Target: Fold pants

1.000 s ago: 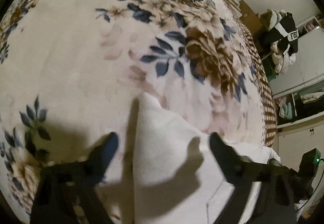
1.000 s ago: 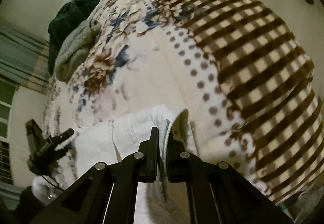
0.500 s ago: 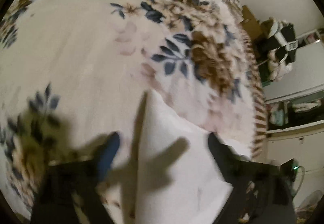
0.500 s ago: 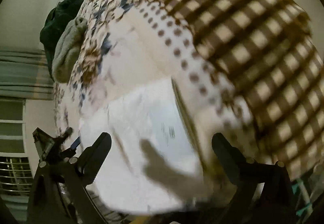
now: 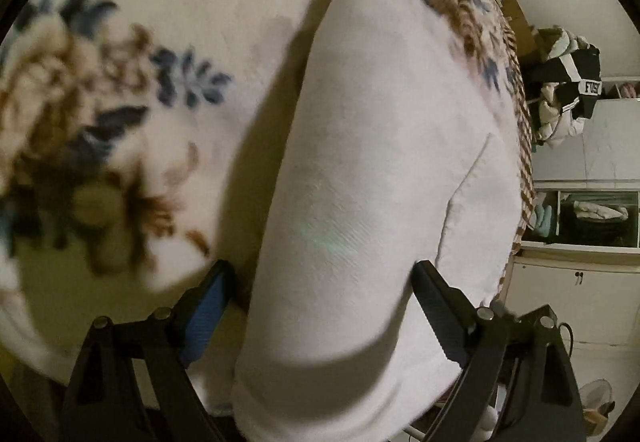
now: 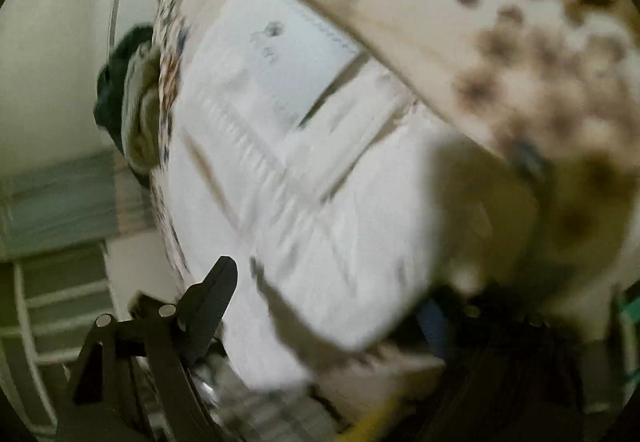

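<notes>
The white pants (image 5: 372,170) lie folded on the flowered blanket (image 5: 120,90) of the bed. In the left wrist view they fill the middle, and my left gripper (image 5: 320,294) is open with a finger on each side of the near end. In the right wrist view the pants (image 6: 288,146) show a pocket, seams and a waistband edge. My right gripper (image 6: 332,306) is open, straddling their near edge. The right finger is blurred and in shadow. Neither gripper holds anything.
A grey-green towel and a dark garment (image 6: 132,110) lie at the far end of the bed. The blanket's checked and dotted border (image 6: 500,22) runs along the bed's edge. A pile of clothes (image 5: 568,90) and white cabinets (image 5: 576,282) stand beyond the bed.
My right gripper let go of the pants and opened. Both grippers have dropped closer to the pants, which now fill both views.
</notes>
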The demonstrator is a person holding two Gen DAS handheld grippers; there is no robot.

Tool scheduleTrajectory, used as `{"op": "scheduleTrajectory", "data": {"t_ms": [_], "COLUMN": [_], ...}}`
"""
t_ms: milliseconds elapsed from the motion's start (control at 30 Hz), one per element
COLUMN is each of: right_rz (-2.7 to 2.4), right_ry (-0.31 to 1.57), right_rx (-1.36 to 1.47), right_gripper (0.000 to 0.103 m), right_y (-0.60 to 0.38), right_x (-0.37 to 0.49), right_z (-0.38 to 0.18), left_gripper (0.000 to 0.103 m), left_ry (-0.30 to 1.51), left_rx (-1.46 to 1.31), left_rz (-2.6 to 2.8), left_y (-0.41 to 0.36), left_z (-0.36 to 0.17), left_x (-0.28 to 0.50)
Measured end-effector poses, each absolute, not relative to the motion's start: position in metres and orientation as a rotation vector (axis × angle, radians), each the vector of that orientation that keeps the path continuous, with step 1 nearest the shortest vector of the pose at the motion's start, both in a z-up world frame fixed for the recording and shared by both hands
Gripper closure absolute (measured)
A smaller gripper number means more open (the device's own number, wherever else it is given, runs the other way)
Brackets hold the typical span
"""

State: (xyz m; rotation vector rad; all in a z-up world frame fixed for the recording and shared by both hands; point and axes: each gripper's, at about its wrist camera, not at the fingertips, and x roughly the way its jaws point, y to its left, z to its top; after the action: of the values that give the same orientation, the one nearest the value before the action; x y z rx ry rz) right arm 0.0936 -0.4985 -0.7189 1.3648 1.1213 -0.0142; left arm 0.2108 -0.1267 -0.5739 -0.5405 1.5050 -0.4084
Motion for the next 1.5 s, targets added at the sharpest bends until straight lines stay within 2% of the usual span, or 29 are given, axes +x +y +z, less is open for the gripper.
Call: {"op": "scheduleTrajectory", "data": {"t_ms": [33,133,333,367,400,433,467,500,533,567,633,667,900,1133,1300,1500], "right_rz": [-0.016,0.039,0.043,0.052,0.058,0.058,0.055,0.049,0.039,0.028,0.015,0.016,0.043,0.109,0.17,0.226], "right_ry": [1.076,0.967,1.047,1.049,1.062,1.075,1.079,1.077,1.076,1.075,1.072,1.067,1.051,1.025,0.98,0.889], "right_rx": [1.407,1.485,1.399,1.393,1.37,1.354,1.347,1.332,1.316,1.305,1.264,1.245,1.2,1.154,1.113,1.1], "right_gripper": [0.017,0.021,0.021,0.023,0.038,0.051,0.054,0.063,0.068,0.07,0.075,0.076,0.078,0.079,0.079,0.079], "right_y": [-0.498,-0.497,-0.489,-0.486,-0.483,-0.482,-0.479,-0.477,-0.475,-0.474,-0.474,-0.471,-0.47,-0.468,-0.46,-0.438], "right_x": [0.094,0.098,0.115,0.116,0.116,0.115,0.113,0.111,0.11,0.112,0.113,0.113,0.113,0.13,0.168,0.254], "right_z": [-0.722,-0.72,-0.732,-0.73,-0.728,-0.727,-0.726,-0.723,-0.72,-0.715,-0.701,-0.693,-0.641,-0.567,-0.51,-0.459], "left_gripper": [0.007,0.007,0.007,0.007,0.007,0.013,0.04,0.042,0.05,0.061,0.074,0.076,0.078,0.078,0.078,0.078], "left_ry": [1.493,1.486,1.475,1.467,1.451,1.43,1.394,1.388,1.382,1.372,1.348,1.332,1.289,1.23,1.175,1.084], "left_rx": [-0.544,-0.509,-0.505,-0.504,-0.511,-0.527,-0.556,-0.546,-0.53,-0.527,-0.549,-0.552,-0.575,-0.589,-0.6,-0.618], "left_rz": [-0.415,-0.436,-0.445,-0.448,-0.457,-0.467,-0.5,-0.505,-0.506,-0.517,-0.531,-0.544,-0.576,-0.582,-0.587,-0.585], "left_y": [-0.128,-0.135,-0.136,-0.136,-0.135,-0.134,-0.133,-0.134,-0.134,-0.134,-0.128,-0.126,-0.122,-0.118,-0.111,-0.09], "left_z": [-0.574,-0.572,-0.574,-0.574,-0.574,-0.572,-0.569,-0.567,-0.564,-0.561,-0.552,-0.545,-0.501,-0.43,-0.382,-0.342], "left_x": [0.213,0.221,0.224,0.223,0.223,0.222,0.22,0.219,0.218,0.216,0.212,0.21,0.208,0.217,0.253,0.334]}}
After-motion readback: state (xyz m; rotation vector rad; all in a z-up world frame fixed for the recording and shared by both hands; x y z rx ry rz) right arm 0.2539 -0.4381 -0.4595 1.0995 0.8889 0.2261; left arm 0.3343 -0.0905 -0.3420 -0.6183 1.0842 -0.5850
